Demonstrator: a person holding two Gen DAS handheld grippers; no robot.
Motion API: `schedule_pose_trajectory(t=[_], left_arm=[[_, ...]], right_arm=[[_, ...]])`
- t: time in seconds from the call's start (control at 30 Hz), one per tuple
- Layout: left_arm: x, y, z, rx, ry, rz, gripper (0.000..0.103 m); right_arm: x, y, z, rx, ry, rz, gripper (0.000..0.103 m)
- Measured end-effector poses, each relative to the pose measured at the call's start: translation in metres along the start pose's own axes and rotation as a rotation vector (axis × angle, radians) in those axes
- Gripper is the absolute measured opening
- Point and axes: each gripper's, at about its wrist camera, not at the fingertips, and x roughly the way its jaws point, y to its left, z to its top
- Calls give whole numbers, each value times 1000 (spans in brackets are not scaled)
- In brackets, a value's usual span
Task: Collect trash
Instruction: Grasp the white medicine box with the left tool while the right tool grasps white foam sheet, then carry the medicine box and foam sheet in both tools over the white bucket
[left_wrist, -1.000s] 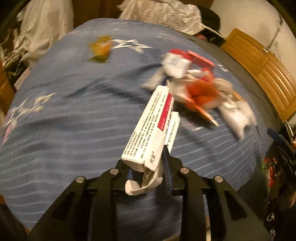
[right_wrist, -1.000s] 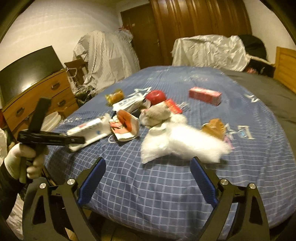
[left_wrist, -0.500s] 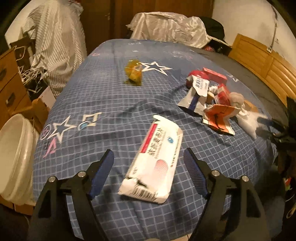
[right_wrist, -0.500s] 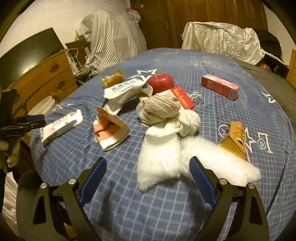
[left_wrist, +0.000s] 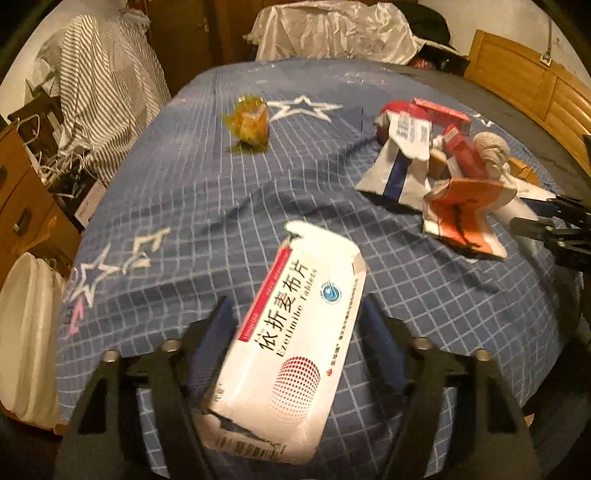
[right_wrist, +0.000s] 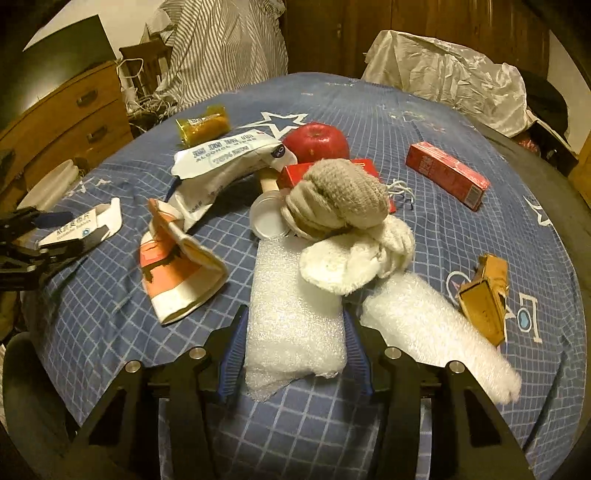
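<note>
A: How far along is the trash collecting?

B: Barely begun, I'd say. The blue checked bedspread (right_wrist: 461, 236) is littered: a crushed orange-and-white paper cup (right_wrist: 177, 273), a white alcohol-wipes pouch (right_wrist: 221, 162), a red carton (right_wrist: 447, 173), a crumpled yellow wrapper (left_wrist: 251, 123).

A: And the grippers?

B: The left hand-held gripper (left_wrist: 295, 332) is closing around the flattened white tablet box (left_wrist: 291, 339) lying on the bed; its pads look not yet pressed on. The right hand-held gripper (right_wrist: 293, 345) is closing on the white foam sheet (right_wrist: 291, 317), pads touching both edges.

A: Any bin?

B: Only a white container's rim (left_wrist: 26, 332) beside the bed, possibly it.
</note>
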Motion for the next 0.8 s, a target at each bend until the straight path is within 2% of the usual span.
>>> schedule_pose_trajectory(t=[0.2, 0.4, 0.6, 0.8], left_arm=[[1, -6, -10, -9, -29, 43, 57], [-15, -17, -19, -86, -91, 31, 56], [-56, -47, -20, -150, -209, -10, 55], [-102, -94, -8, -161, -356, -27, 55]], right_arm=[[-32, 16, -18, 44, -86, 43, 50], [-70, 30, -32, 84, -208, 15, 50], [-113, 34, -39, 108, -333, -48, 50], [-159, 30, -45, 136, -441, -120, 50]])
